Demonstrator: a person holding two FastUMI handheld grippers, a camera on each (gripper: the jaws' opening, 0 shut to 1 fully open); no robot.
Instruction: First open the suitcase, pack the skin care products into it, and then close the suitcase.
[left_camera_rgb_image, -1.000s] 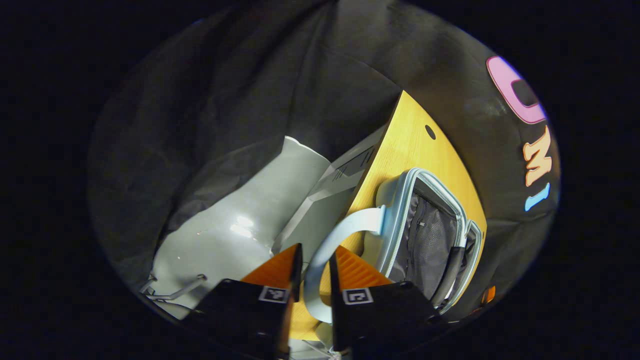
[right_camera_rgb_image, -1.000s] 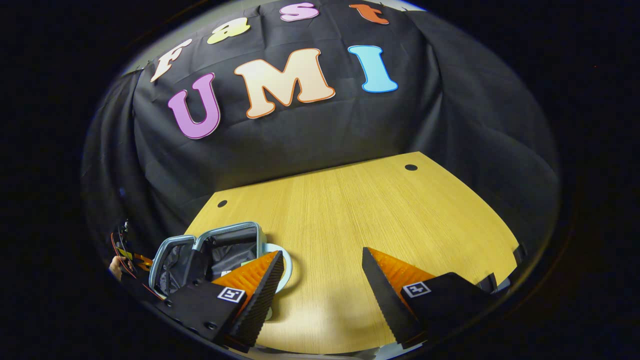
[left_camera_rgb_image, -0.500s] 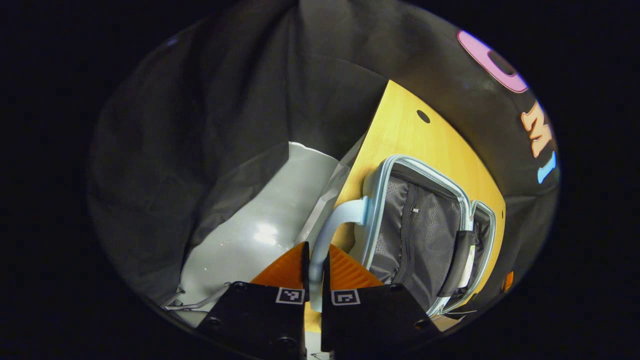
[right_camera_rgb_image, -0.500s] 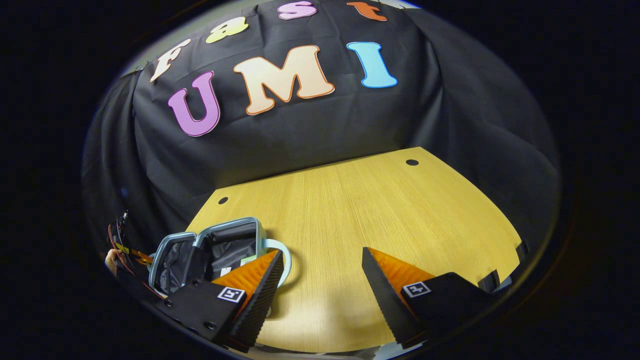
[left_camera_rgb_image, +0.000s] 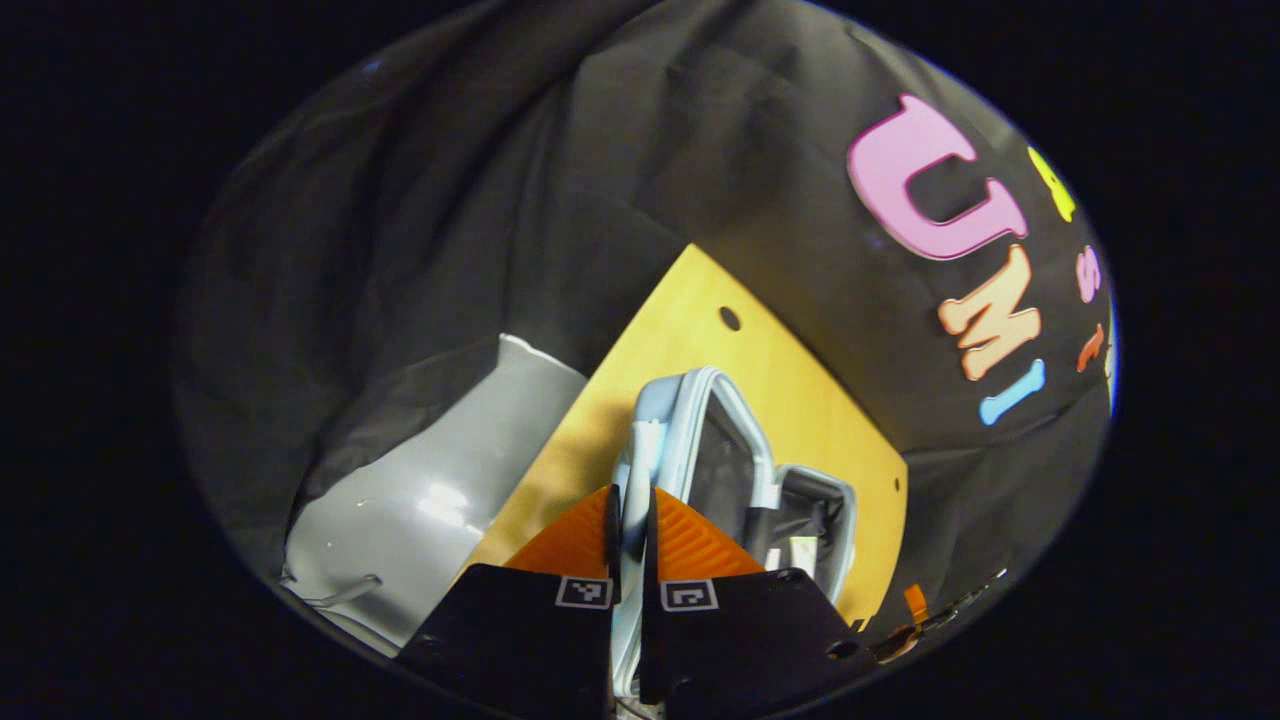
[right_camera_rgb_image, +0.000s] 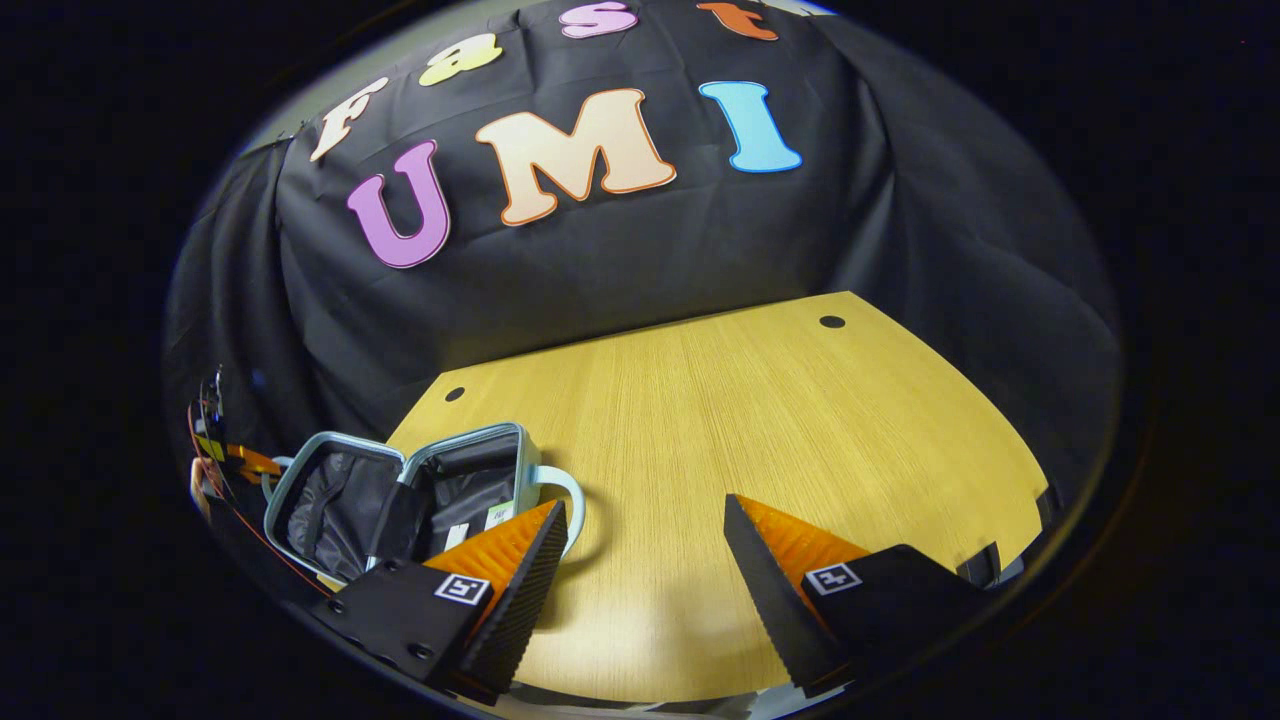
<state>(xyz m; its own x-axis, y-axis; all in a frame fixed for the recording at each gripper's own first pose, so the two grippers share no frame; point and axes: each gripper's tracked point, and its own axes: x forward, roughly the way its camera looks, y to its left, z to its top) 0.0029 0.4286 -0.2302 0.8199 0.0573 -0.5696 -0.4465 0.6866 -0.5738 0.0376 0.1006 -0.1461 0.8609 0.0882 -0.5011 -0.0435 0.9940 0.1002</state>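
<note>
at the near-left corner of the wooden table (right_camera_rgb_image: 720, 430), your left gripper (left_camera_rgb_image: 631, 520) clamps narrow on the pale blue handle (left_camera_rgb_image: 640, 470) of the small suitcase (right_camera_rgb_image: 400, 490), both fingers pressing the loop. your right gripper (right_camera_rgb_image: 645, 560) hangs spread wide and empty over bare wood, right of the suitcase and apart from it.

the suitcase lies split open like a book, two dark-lined halves side by side; in the right gripper view its long axis runs left to right along the table's near edge, lined insides facing up, one handle (right_camera_rgb_image: 565, 500) pointing right toward the table's middle. a small pale item rests in the right half; whether it is a skin care product, you cannot tell.

the shell looks rigid and light, likely to slide on smooth wood when pushed. the lining and centre strap (right_camera_rgb_image: 395, 520) are soft. the handles or a stiff rim are your surest holds. closing would probably mean folding one half over by its handle.
</note>
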